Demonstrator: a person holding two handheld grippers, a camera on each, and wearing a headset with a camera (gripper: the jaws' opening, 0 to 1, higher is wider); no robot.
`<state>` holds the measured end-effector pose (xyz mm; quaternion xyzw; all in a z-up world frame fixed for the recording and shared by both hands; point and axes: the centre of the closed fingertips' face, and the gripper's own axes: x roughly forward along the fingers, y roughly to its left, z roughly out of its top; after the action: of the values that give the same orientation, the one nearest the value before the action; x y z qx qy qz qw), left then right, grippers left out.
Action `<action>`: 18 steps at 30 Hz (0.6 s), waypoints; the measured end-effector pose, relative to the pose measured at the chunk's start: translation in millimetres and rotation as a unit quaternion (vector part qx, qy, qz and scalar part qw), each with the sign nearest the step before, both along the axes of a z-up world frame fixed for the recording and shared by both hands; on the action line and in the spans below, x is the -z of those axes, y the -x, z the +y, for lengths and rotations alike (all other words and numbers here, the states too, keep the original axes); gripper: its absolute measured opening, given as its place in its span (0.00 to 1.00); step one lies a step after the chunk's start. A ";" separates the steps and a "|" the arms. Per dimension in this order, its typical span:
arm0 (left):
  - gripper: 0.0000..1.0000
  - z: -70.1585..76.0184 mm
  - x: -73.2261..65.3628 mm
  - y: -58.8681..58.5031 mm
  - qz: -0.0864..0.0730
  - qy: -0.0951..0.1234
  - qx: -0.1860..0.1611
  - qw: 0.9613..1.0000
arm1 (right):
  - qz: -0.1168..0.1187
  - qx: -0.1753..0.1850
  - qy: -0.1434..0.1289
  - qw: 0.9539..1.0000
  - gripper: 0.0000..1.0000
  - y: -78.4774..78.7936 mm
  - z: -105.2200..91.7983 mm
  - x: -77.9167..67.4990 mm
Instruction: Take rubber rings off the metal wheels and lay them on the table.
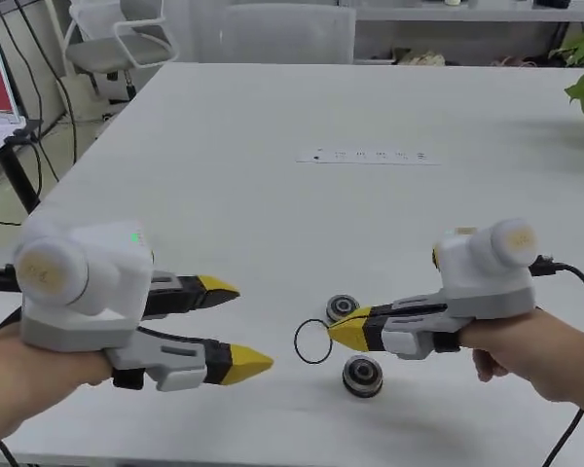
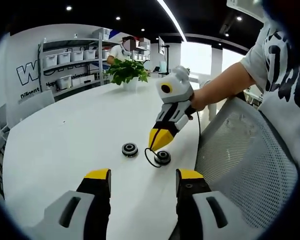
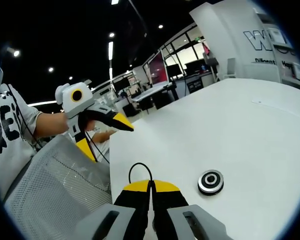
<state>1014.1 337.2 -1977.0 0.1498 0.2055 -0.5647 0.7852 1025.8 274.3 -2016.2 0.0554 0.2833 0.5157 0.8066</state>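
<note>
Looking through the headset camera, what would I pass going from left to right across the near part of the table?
Open left claw → black rubber ring → farther metal wheel → nearer metal wheel → person's right hand. The right claw, pinching the ring, spans the wheels, so it is left out.
</note>
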 end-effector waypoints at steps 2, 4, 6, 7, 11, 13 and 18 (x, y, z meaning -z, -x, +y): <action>0.49 2.0 -0.5 0.3 0.003 0.006 -0.005 1.000 | 0.000 -0.002 -0.002 1.000 0.00 -1.4 4.5 -0.3; 0.49 3.4 -1.1 1.0 0.001 0.008 -0.007 1.000 | -0.002 -0.006 -0.001 1.000 0.00 -1.9 9.1 0.1; 0.49 4.9 -0.2 1.3 0.001 0.005 -0.008 1.000 | -0.001 -0.010 0.001 1.000 0.00 -1.2 12.7 2.3; 0.49 6.1 0.6 1.6 0.000 0.003 -0.009 1.000 | 0.000 -0.014 0.004 1.000 0.00 -0.4 15.7 4.3; 0.49 9.9 2.5 1.3 0.003 0.002 -0.013 1.000 | -0.004 -0.024 0.016 1.000 0.00 2.0 20.1 11.6; 0.49 11.4 3.1 1.2 0.003 0.002 -0.015 1.000 | -0.005 -0.027 0.023 0.999 0.00 3.6 21.6 16.0; 0.49 14.5 5.7 2.0 0.005 -0.001 -0.018 1.000 | -0.002 -0.029 0.036 0.999 0.00 4.0 22.7 25.3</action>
<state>1012.1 351.7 -1982.7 0.1446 0.2125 -0.5507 0.7941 1021.8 297.0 -2041.5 0.0168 0.3018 0.5284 0.7933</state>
